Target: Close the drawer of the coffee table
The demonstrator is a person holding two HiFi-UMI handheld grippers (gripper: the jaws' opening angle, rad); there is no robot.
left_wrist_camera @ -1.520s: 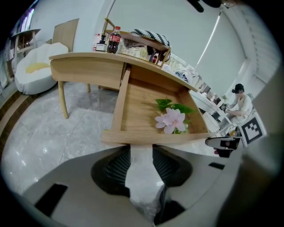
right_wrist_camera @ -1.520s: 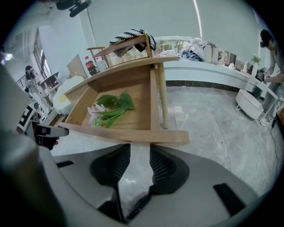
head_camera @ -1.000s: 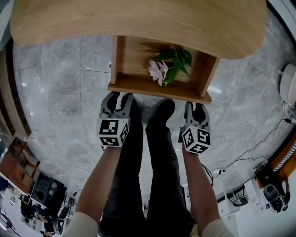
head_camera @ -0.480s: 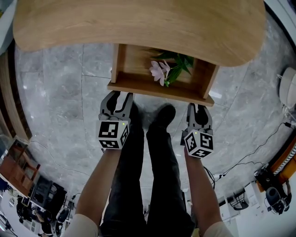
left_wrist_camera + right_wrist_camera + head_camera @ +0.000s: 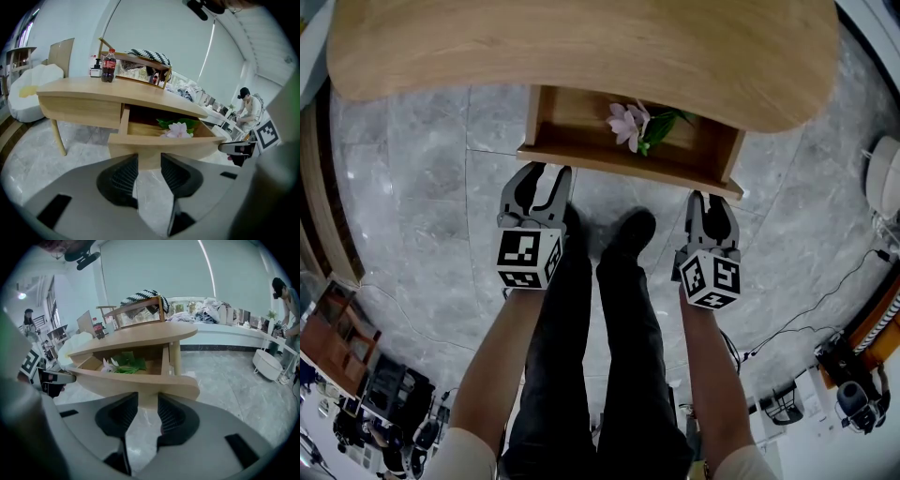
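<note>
The wooden coffee table [image 5: 581, 47] has a drawer [image 5: 628, 164] standing partly out from under its top. A pink flower with green leaves [image 5: 628, 124] lies inside. My left gripper [image 5: 542, 173] is at the left part of the drawer front and my right gripper [image 5: 712, 199] at the right part, both tips at or just short of the panel. In the left gripper view the left gripper [image 5: 150, 161] is open, with nothing between its jaws and the drawer front [image 5: 159, 145] right ahead. In the right gripper view the right gripper [image 5: 147, 401] is open too, facing the drawer front [image 5: 136, 380].
The person's legs [image 5: 609, 309] stand between the two grippers on the grey marble floor. A cola bottle [image 5: 108, 65] and a wooden rack [image 5: 136, 63] sit on the tabletop. A white beanbag [image 5: 28, 91] is at the left, and cables [image 5: 825, 300] run on the floor at the right.
The drawer has slid further in under the tabletop, hiding more of the flower. Both grippers moved forward along with its front panel.
</note>
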